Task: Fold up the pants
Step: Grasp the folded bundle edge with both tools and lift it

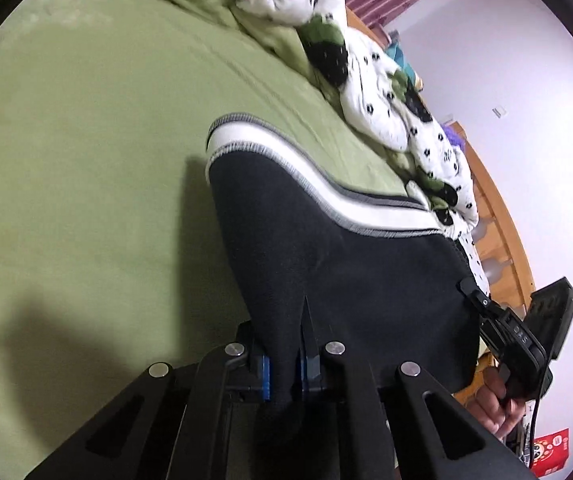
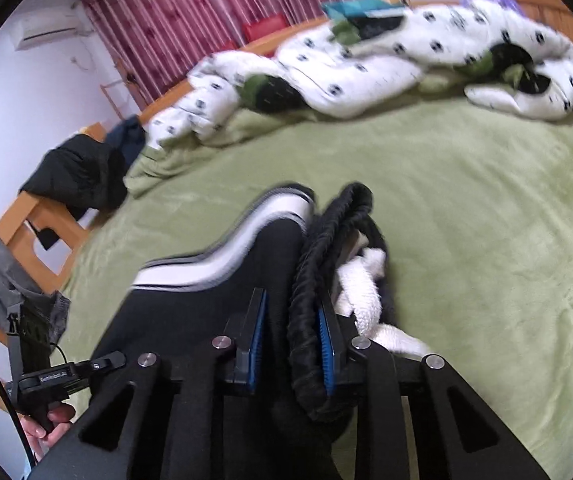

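Black pants [image 1: 326, 264] with a white and grey side stripe hang stretched between my two grippers, lifted above a green bed. My left gripper [image 1: 286, 364] is shut on the black cloth of the pants. My right gripper [image 2: 290, 344] is shut on the pants [image 2: 222, 280] at the ribbed black waistband [image 2: 326, 248], with white lining and a white drawstring bunched beside it. The right gripper also shows at the right edge of the left wrist view [image 1: 482, 308], and the left gripper shows at the lower left of the right wrist view [image 2: 106, 360].
The green bedsheet [image 1: 86, 160] spreads under the pants. A crumpled white quilt with black spots [image 2: 366, 64] lies along the far side. A wooden bed frame [image 1: 502, 232], dark clothes [image 2: 78, 176] and red curtains [image 2: 206, 20] stand beyond.
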The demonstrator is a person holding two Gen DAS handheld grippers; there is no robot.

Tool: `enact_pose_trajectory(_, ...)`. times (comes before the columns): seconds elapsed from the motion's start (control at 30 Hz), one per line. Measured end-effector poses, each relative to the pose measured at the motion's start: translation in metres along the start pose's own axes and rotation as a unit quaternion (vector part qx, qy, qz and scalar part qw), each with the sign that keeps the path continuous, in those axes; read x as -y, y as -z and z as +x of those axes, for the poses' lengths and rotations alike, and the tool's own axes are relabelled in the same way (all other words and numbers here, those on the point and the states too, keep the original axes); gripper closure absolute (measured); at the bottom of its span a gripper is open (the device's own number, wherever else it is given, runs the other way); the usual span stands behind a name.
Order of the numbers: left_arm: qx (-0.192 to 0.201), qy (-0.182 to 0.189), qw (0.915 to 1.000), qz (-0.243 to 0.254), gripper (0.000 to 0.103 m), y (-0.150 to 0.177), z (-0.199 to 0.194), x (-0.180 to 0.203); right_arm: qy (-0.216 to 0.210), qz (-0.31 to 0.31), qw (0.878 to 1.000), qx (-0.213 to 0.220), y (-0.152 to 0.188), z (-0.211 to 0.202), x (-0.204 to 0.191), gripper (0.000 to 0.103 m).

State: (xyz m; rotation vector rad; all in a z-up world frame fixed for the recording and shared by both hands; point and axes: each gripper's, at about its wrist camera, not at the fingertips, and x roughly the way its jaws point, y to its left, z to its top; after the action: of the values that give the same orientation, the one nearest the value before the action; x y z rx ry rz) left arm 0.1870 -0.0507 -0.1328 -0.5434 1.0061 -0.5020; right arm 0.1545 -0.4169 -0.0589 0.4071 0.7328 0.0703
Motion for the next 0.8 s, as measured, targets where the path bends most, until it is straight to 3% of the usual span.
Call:
enact_pose_trajectory(0.13, 0.028, -0.027, 0.9992, 0.011, 0.094, -0.022, -0.055, -0.021, -0.048, 0.006, 0.999, -0.006, -0.001, 0.017, -0.057, 0.083)
enact_pose_trajectory(0.3, 0.040, -0.111, 0.9917, 0.052, 0.093, -0.037, -0.111, -0.059, -0.083, -0.011, 0.995, -0.061, 0.019, 0.058, -0.101, 0.084)
enact_pose_trajectory(0.4, 0.000, -0.134, 0.9892, 0.060, 0.090, -0.025, -0.106, -0.090, -0.024, -0.065, 0.992, -0.103, 0.041, 0.080, -0.110, 0.076)
enact_pose_trajectory(0.43, -0.010, -0.132, 0.9895, 0.058, 0.084, -0.017, -0.098, -0.103, 0.028, -0.095, 0.990, -0.104, 0.048, 0.086, -0.111, 0.067)
enact_pose_trajectory(0.47, -0.016, -0.146, 0.9877, 0.055, 0.080, -0.010, -0.090, -0.109, 0.048, -0.107, 0.987, -0.114, 0.052, 0.091, -0.109, 0.060)
enact_pose_trajectory(0.5, -0.029, -0.168, 0.9840, 0.053, 0.073, -0.005, -0.084, -0.112, 0.058, -0.111, 0.984, -0.127, 0.057, 0.096, -0.106, 0.058)
enact_pose_trajectory(0.57, -0.046, -0.197, 0.9762, 0.077, 0.068, -0.002, -0.074, -0.104, 0.060, -0.094, 0.983, -0.143, 0.054, 0.098, -0.099, 0.056)
enact_pose_trajectory(0.63, -0.035, -0.222, 0.9683, 0.110, 0.058, -0.003, -0.073, -0.092, 0.071, -0.090, 0.986, -0.117, 0.041, 0.081, -0.103, 0.056)
enact_pose_trajectory(0.7, -0.035, -0.220, 0.9694, 0.104, 0.056, -0.004, -0.073, -0.090, 0.078, -0.088, 0.992, -0.055, 0.031, 0.059, -0.106, 0.055)
enact_pose_trajectory(0.73, -0.033, -0.217, 0.9712, 0.094, 0.055, -0.005, -0.072, -0.092, 0.061, -0.086, 0.994, -0.024, 0.027, 0.051, -0.110, 0.054)
enact_pose_trajectory(0.8, -0.024, -0.215, 0.9737, 0.071, 0.055, -0.008, -0.071, -0.097, 0.042, -0.090, 0.995, -0.021, 0.026, 0.056, -0.118, 0.052)
